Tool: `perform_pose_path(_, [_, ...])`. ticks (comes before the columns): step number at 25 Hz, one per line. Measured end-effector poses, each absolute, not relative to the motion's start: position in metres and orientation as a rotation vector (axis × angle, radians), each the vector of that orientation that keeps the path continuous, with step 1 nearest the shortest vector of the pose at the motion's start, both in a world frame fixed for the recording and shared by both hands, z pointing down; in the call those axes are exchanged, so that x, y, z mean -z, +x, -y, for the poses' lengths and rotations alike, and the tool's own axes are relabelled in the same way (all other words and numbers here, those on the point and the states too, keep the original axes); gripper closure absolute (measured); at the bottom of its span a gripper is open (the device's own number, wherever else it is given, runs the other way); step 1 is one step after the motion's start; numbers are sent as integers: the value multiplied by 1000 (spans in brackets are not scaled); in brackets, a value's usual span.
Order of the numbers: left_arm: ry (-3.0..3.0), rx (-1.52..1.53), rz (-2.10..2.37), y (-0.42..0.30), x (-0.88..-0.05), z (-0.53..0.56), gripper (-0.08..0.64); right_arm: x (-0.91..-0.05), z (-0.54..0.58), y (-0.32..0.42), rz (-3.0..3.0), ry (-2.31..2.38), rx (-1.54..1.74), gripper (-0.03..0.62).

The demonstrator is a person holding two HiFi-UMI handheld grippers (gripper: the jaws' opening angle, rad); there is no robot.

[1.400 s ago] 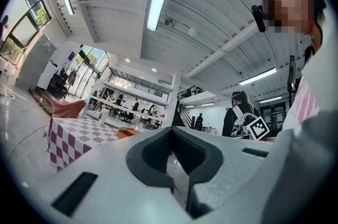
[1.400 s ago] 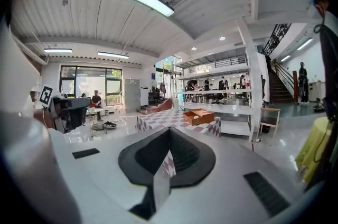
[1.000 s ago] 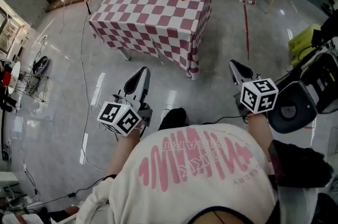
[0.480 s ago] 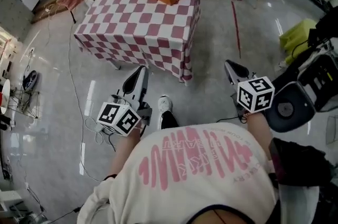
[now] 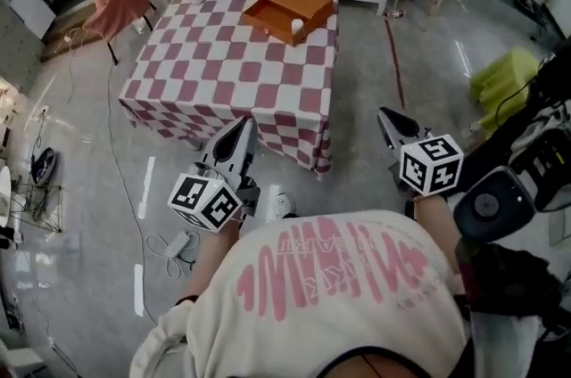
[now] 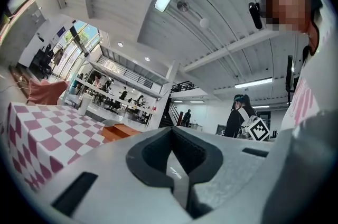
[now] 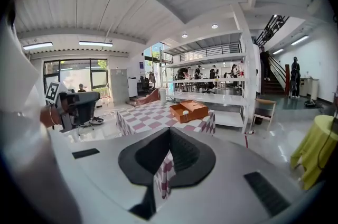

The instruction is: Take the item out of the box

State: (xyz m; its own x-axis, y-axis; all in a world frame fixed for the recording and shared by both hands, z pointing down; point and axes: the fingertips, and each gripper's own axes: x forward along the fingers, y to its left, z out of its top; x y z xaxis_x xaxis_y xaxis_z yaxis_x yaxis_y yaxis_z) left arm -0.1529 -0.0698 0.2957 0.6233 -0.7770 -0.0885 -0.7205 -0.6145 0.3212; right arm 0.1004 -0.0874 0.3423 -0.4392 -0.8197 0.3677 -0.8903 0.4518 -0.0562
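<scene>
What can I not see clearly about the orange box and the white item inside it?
1. White item: too small in the head view and the right gripper view to identify.
2. Orange box, its floor: in the right gripper view the front wall hides it.
3. Table legs: in the head view the checkered cloth covers them.

The table [image 5: 223, 78] is set ahead of the left gripper [image 5: 241, 132], ahead-left of the right gripper [image 5: 390, 121]. The box [image 5: 272, 9] is placed at its far right; the item [image 5: 297, 26] is contained within.
</scene>
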Motion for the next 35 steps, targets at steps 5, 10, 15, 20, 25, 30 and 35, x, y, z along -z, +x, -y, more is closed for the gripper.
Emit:
perform_pose_path(5, [2626,320,1167,-173,-283,132,552,-326,143,77,2402,1497,-325,588])
perform_pose_path(10, [2647,309,1129,-191,-278,188,552,-323,193,59,2392,1524,-325,588])
perform_pose_path(15, [2666,295,1118,-207,-275,235,552,-318,234,38,2466,1539,-367,588])
perform_pose_path(20, [2669,302,1116,-224,-273,270,552,-317,269,25,2473,1568,-351,588])
perform_pose_path(25, [2663,305,1111,-236,-275,296,552,-332,294,21,2411,1584,-357,588])
perform_pose_path(30, [2640,317,1142,-251,-285,309,552,-345,312,20,2405,1603,-395,588])
perform_pose_path(35, [2626,316,1165,-259,-290,318,552,-353,329,12,2407,1580,-418,588])
